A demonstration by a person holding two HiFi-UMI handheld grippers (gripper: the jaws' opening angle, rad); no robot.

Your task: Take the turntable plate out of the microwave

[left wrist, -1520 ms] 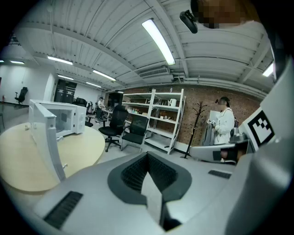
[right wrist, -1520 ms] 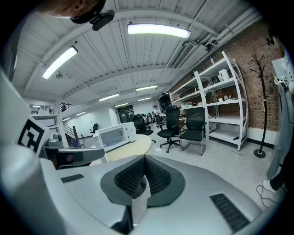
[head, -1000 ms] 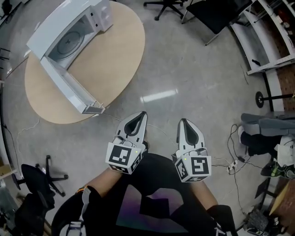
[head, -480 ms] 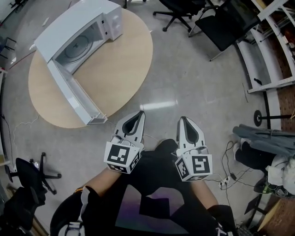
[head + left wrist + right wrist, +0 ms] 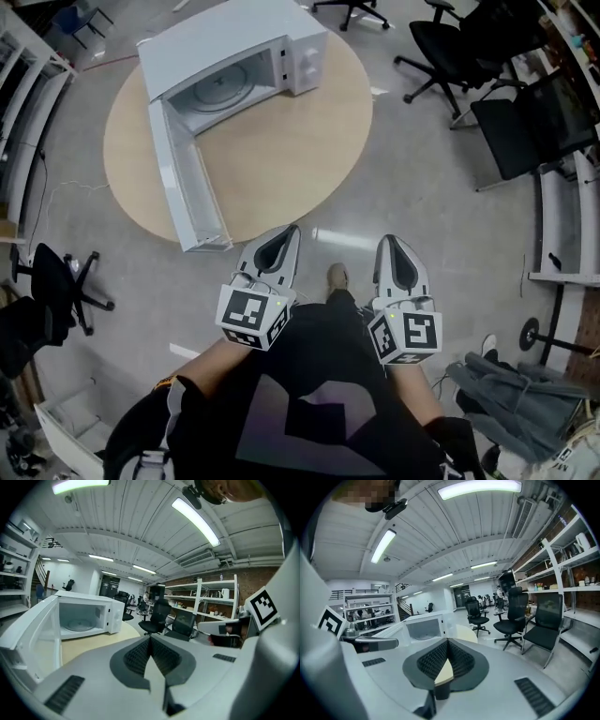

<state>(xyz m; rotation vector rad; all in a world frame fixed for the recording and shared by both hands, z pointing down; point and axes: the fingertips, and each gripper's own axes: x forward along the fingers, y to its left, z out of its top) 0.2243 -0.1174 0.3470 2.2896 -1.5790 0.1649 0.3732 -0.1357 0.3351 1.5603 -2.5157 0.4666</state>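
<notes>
Since the turntable plate lay flat on the floor of the microwave's cavity, at the far edge of the round table, none of the task looked begun. The door stood swung out toward the table's near-left edge, so a gripper coming in from that side could have clipped it and shifted the oven. Both tools hung well short of the table's near edge. The left gripper and the right gripper each had their jaws pressed together on nothing. Entering the cavity like that, they would probably have shoved the plate rather than caught its rim. A shallow pinch on so smooth a disc might also have slipped, dropping it onto the table or the floor.
</notes>
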